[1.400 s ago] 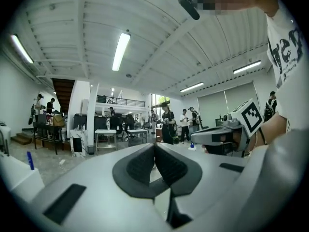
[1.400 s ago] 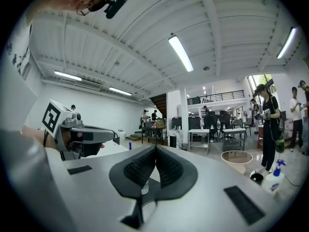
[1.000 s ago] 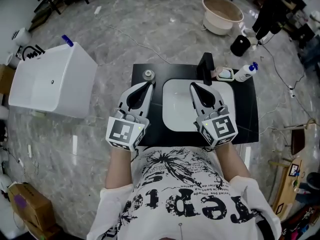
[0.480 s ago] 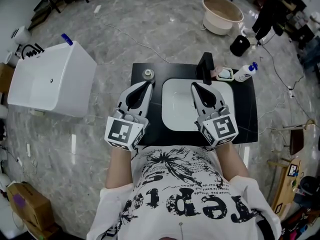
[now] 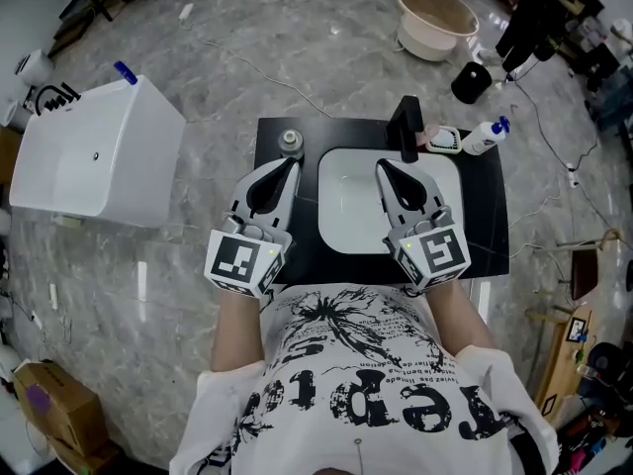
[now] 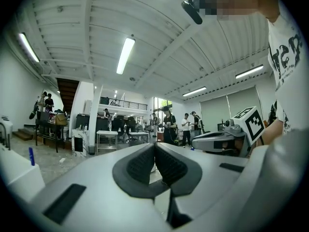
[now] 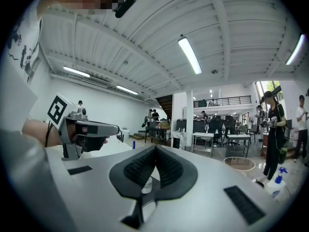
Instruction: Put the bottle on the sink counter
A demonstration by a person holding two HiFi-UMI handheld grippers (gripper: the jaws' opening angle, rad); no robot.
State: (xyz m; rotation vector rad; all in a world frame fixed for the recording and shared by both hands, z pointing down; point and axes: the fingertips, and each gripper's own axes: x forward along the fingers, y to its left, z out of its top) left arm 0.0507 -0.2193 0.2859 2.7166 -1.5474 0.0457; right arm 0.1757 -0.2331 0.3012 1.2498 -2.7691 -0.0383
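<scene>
A small clear bottle with a grey cap (image 5: pixel 290 142) stands at the back left corner of the black sink counter (image 5: pixel 490 216). A white spray bottle with a blue top (image 5: pixel 483 139) lies at the counter's back right. A blue-capped bottle (image 5: pixel 124 71) stands on the white tub (image 5: pixel 94 156) to the left. My left gripper (image 5: pixel 291 162) is shut and empty, its tips just in front of the small clear bottle. My right gripper (image 5: pixel 380 167) is shut and empty over the white basin (image 5: pixel 346 216). The left gripper view shows shut pads (image 6: pixel 145 163), the right gripper view likewise (image 7: pixel 166 166).
A black faucet (image 5: pixel 406 127) and a soap dish (image 5: pixel 444 142) stand behind the basin. A beige bowl (image 5: pixel 435 20) and a black cup (image 5: pixel 471 82) sit on the marble floor beyond. Cables run across the floor. People stand far back in the hall (image 6: pixel 167 125).
Both grippers keep almost the same pose, shut over the counter. The head view has shifted slightly, so the scene sits a little higher in the picture.
</scene>
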